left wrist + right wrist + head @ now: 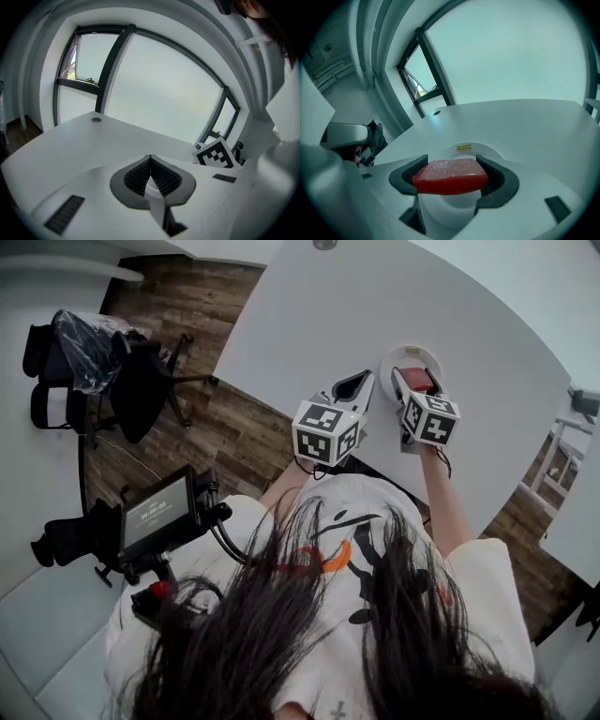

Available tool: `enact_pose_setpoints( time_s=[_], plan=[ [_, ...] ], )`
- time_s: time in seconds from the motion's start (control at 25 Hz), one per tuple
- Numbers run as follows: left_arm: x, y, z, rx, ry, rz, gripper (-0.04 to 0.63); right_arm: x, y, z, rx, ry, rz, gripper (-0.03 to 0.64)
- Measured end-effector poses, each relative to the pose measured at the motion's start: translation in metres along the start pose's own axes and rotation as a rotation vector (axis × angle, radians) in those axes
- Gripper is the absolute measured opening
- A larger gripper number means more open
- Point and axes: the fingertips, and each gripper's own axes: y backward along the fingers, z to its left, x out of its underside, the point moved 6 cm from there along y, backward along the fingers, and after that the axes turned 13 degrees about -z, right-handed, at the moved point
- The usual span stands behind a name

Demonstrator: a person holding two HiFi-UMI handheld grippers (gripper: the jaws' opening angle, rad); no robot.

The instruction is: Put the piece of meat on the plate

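We hold the piece of meat (pixel 450 176) in our right hand-held gripper (pixel 415 382), long axis jaw to jaw, directly over the plate (pixel 490 151), upper right in head view; left hand-held gripper (pixel 151 174) closed, empty

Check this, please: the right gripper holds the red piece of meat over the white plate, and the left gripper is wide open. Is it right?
Not quite. The left gripper is shut, not wide open: the left gripper view shows its jaws together with nothing between them. The right gripper does hold the piece of meat over the plate.
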Motion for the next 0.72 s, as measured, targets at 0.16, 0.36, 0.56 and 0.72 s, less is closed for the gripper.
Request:
enact_pose_setpoints(
  time_s=[0.16, 0.36, 0.56, 0.72],
  plan=[
    [0.001, 0.001, 0.001, -0.005, 0.002, -0.009, 0.006, 0.006, -0.003, -0.002, 0.005, 0.032, 0.017, 0.333],
    [0.0, 0.001, 0.003, -0.004, 0.003, -0.015, 0.006, 0.006, -0.006, -0.003, 0.009, 0.074, 0.026, 0.333],
    [0.0, 0.002, 0.004, -0.003, 0.006, -0.021, 0.006, 0.01, -0.009, -0.003, 0.018, 0.118, 0.068, 0.333],
    [0.0, 0.002, 0.005, -0.002, 0.007, -0.025, 0.006, 0.013, -0.012, -0.001, 0.017, 0.156, 0.114, 0.333]
  ],
)
